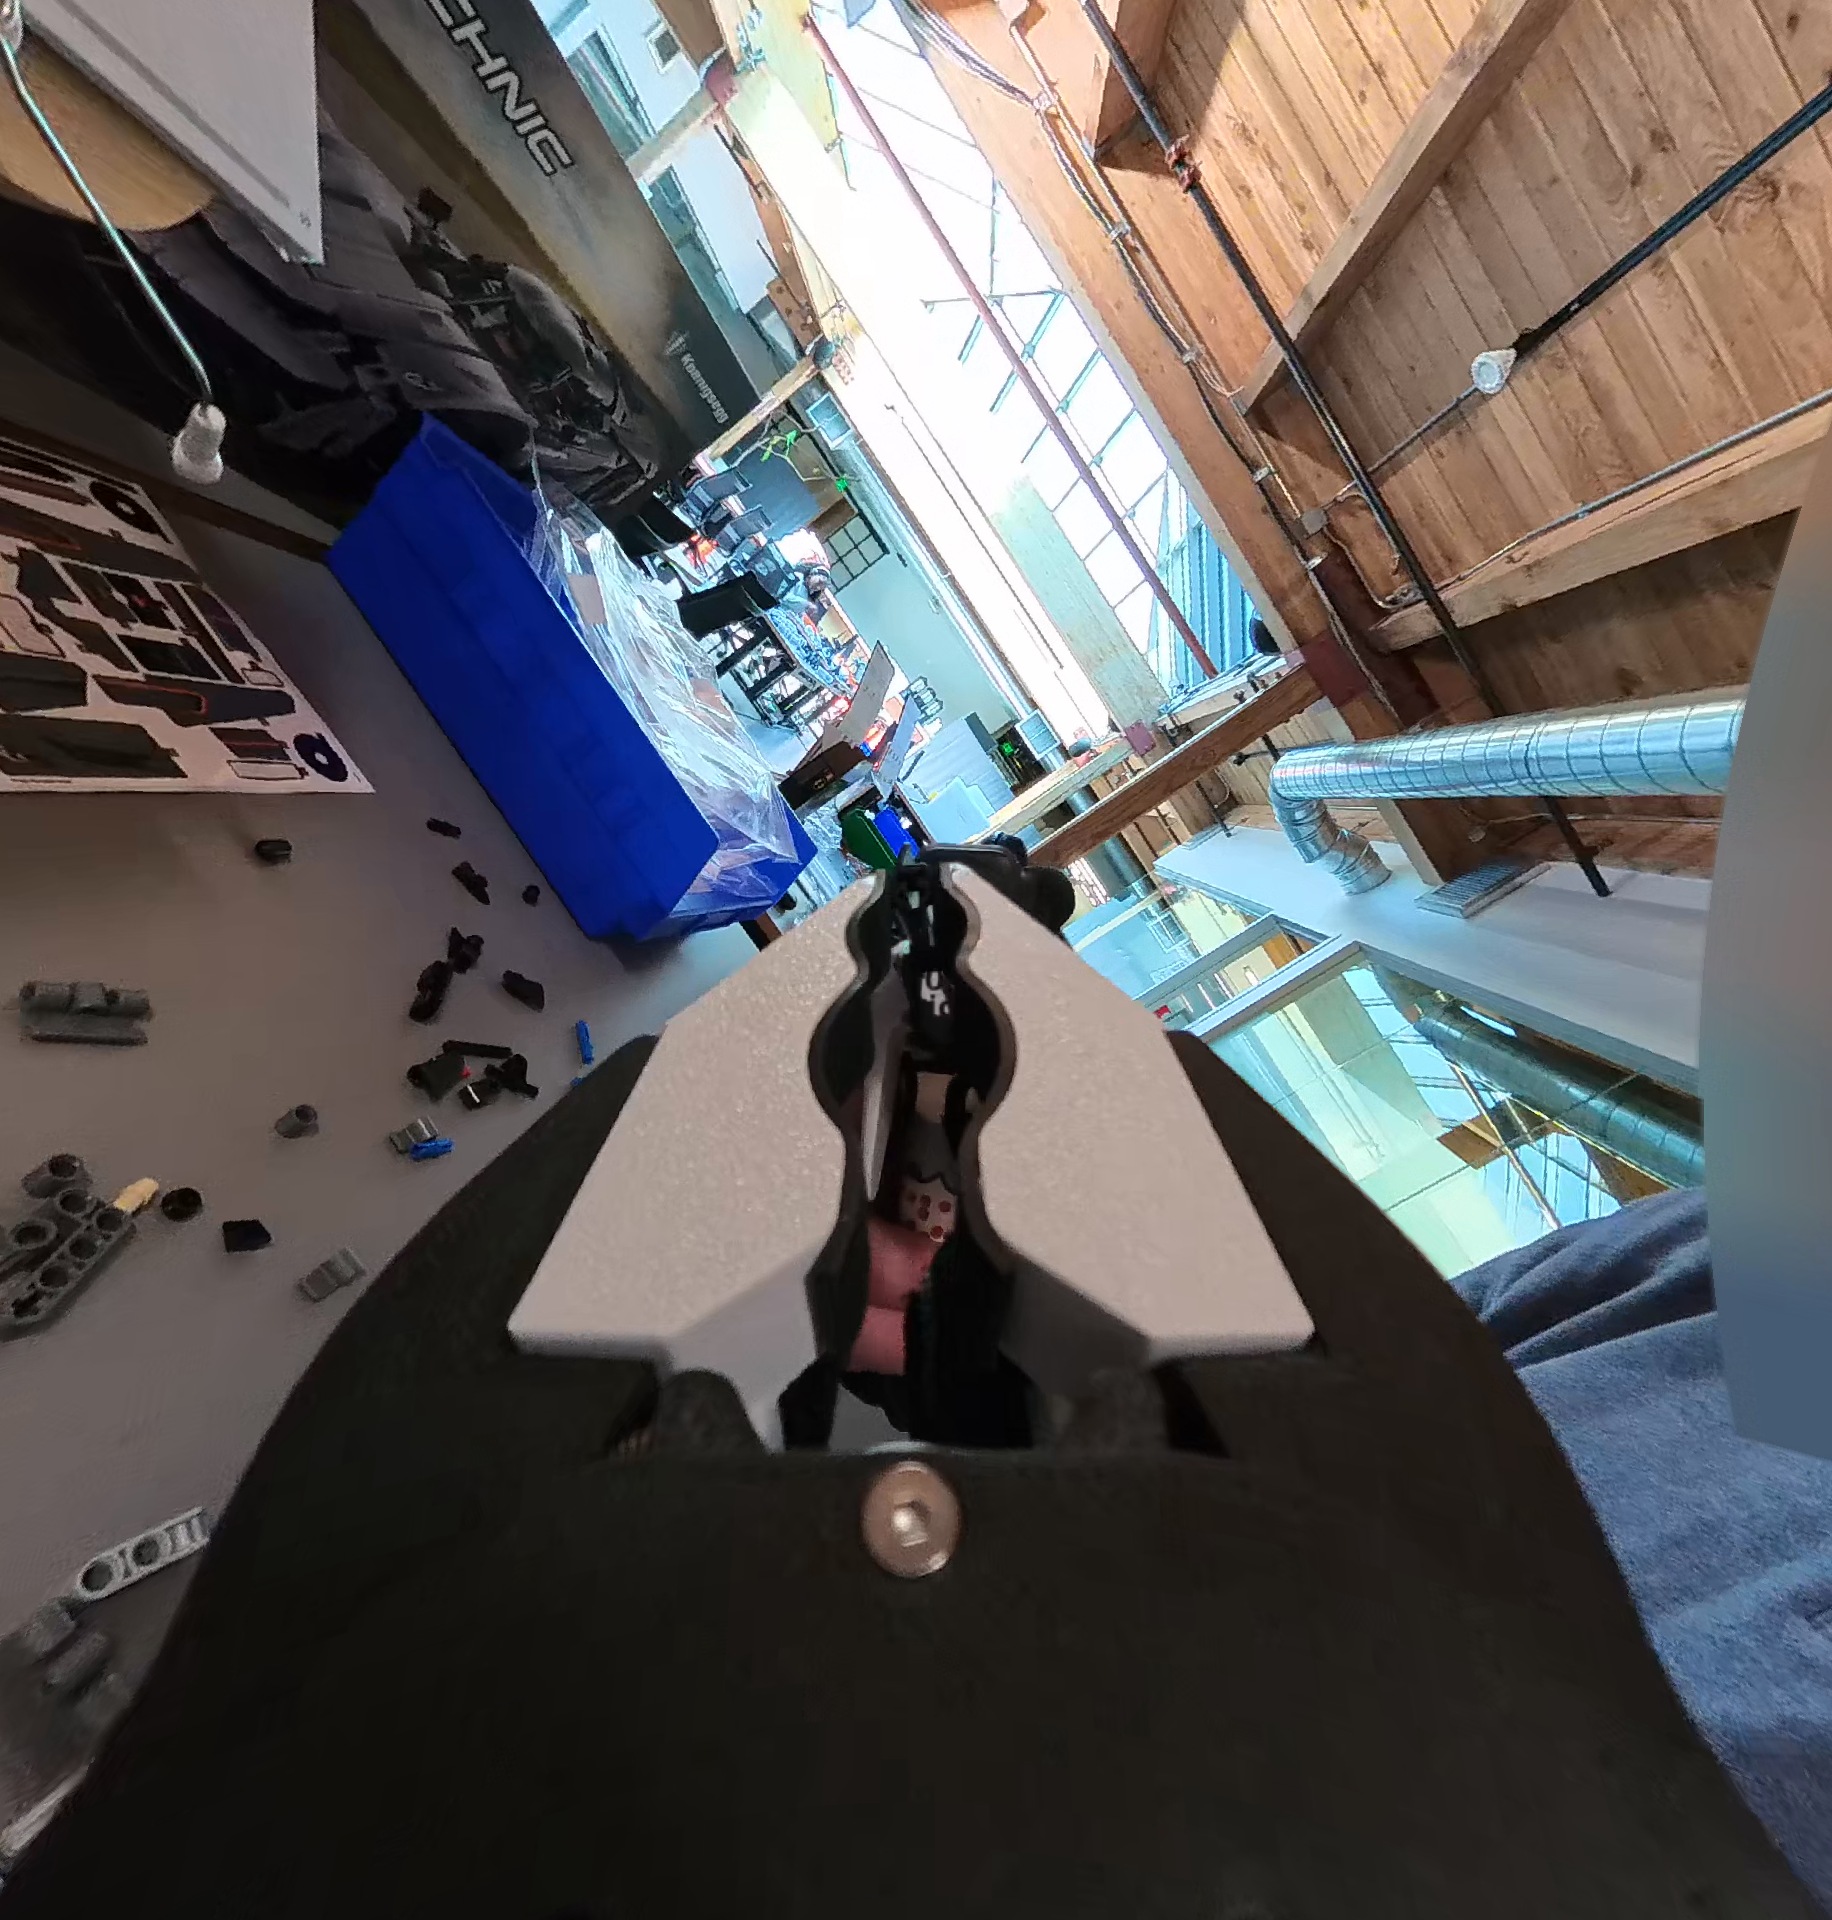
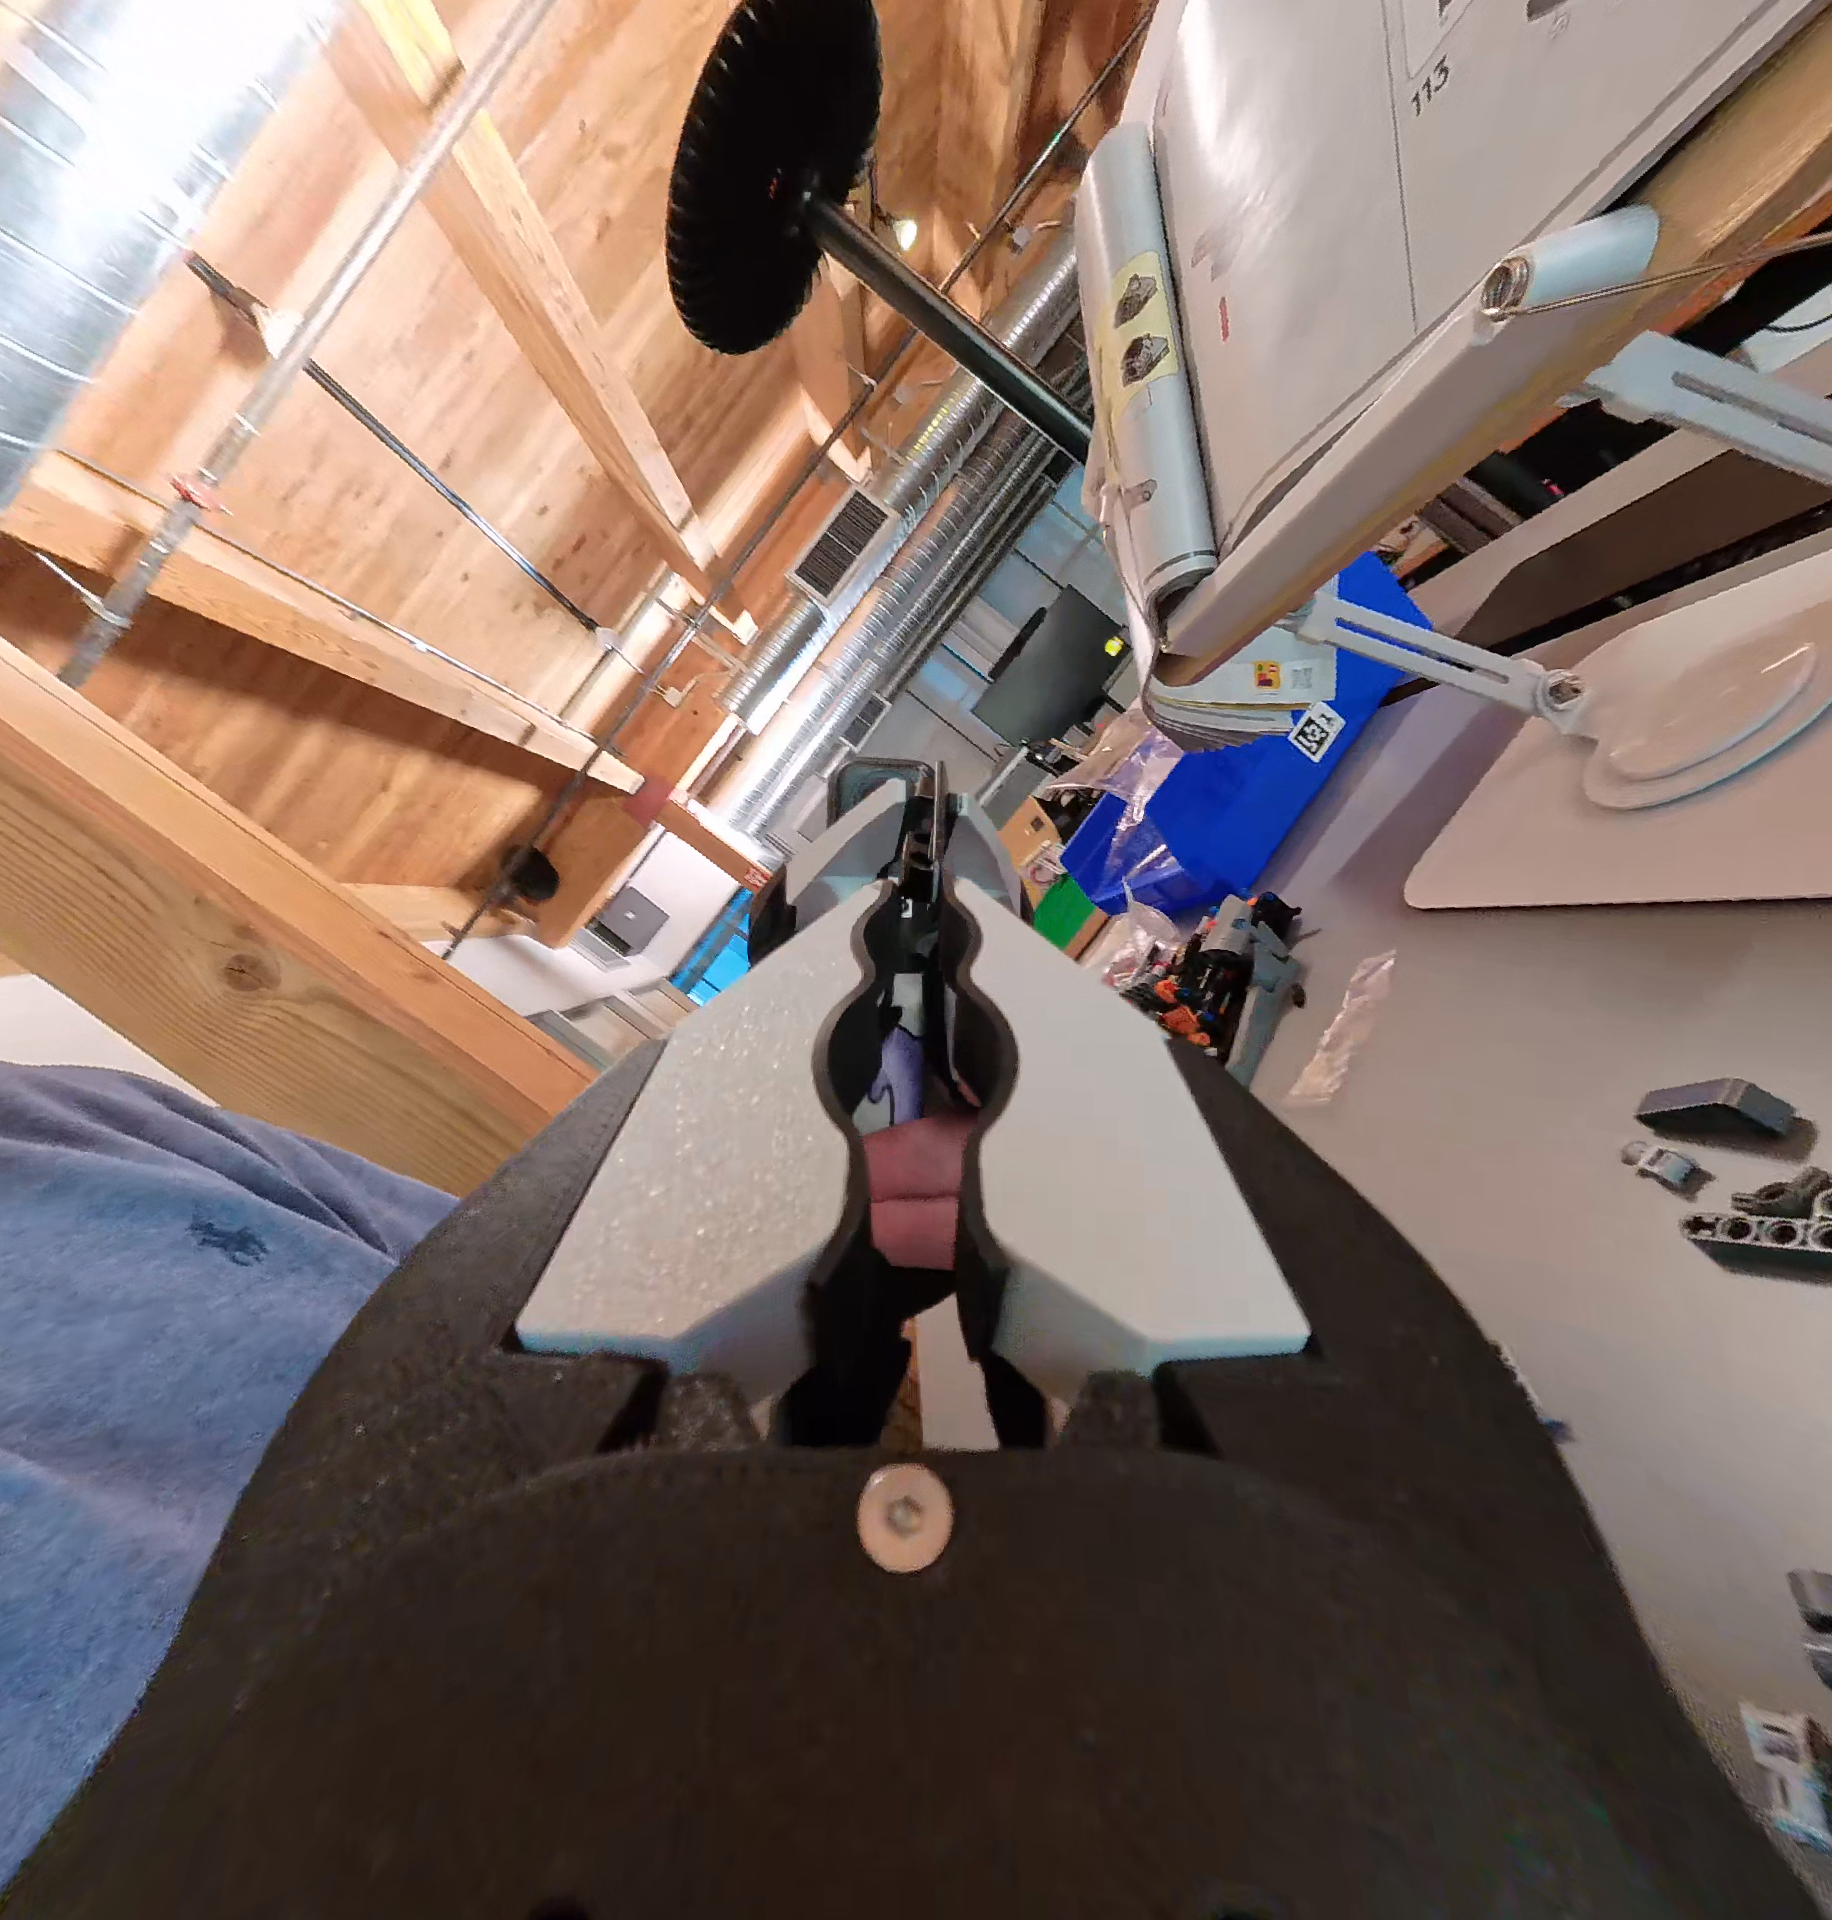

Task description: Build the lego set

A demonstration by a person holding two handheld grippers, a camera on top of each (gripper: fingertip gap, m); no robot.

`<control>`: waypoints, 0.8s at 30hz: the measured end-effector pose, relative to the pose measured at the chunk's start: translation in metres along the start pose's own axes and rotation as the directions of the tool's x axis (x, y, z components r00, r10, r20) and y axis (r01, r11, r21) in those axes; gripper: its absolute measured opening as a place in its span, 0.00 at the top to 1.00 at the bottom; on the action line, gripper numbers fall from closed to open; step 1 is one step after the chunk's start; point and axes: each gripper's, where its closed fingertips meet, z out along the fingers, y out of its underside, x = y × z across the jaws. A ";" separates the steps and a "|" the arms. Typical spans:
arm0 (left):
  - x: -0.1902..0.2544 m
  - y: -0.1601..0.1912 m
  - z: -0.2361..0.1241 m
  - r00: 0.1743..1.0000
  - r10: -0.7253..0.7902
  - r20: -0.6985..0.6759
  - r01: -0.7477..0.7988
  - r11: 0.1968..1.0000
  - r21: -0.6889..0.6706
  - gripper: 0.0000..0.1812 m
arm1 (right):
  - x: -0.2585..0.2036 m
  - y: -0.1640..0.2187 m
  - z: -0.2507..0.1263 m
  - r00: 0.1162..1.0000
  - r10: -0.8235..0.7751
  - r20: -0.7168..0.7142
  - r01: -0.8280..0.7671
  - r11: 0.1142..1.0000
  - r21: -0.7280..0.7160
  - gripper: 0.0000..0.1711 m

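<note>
Sticker sheet [image 1: 112,623]: lies flat at the far left of the grey surface [image 1: 216,935], its near edge clear of the loose parts.
Loose parts [image 1: 465,1039]: small black, grey and blue lego pieces scattered over the surface between the sheet and the left tool, most apart from one another; a grey holed beam [image 1: 44,1247] lies near the left edge.
Blue bin [image 1: 538,707]: stands beyond the parts, clear plastic bags spilling from it; its near corner sits close to the surface's far edge.
Left tool [image 1: 917,894]: raised off the surface and tilted up toward the ceiling, jaws drawn nearly together on a thin black piece at the tips; what the piece is cannot be told.
Right tool [image 2: 917,883]: also lifted and aimed upward, jaws nearly together on a thin dark piece, tip to tip with the other tool beyond it.
Open room: free air around both tools; a blue sleeve [image 2: 112,1351] lies close at the left in the right wrist view.
Instruction booklet [image 2: 1307,312]: propped on a stand, upper right, overhanging the surface.
Part-built model [image 2: 1218,977]: on the surface right of the right tool, near another blue bin [image 2: 1234,810].
Grey beams [image 2: 1785,1216]: near the right edge.
</note>
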 end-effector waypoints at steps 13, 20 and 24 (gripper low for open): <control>0.003 0.002 -0.010 0.998 -0.051 -0.038 0.053 0.996 0.073 0.98 | -0.002 -0.002 0.004 0.998 0.049 0.035 -0.050 0.998 0.024 0.98; 0.007 -0.002 -0.018 0.997 -0.056 -0.056 0.061 0.993 0.104 0.97 | -0.006 0.001 0.012 0.999 0.033 0.035 -0.033 0.999 0.006 1.00; 0.008 -0.003 -0.022 0.996 -0.060 -0.063 0.067 0.990 0.120 0.97 | -0.006 0.002 0.014 0.999 0.030 0.028 -0.030 0.999 0.013 1.00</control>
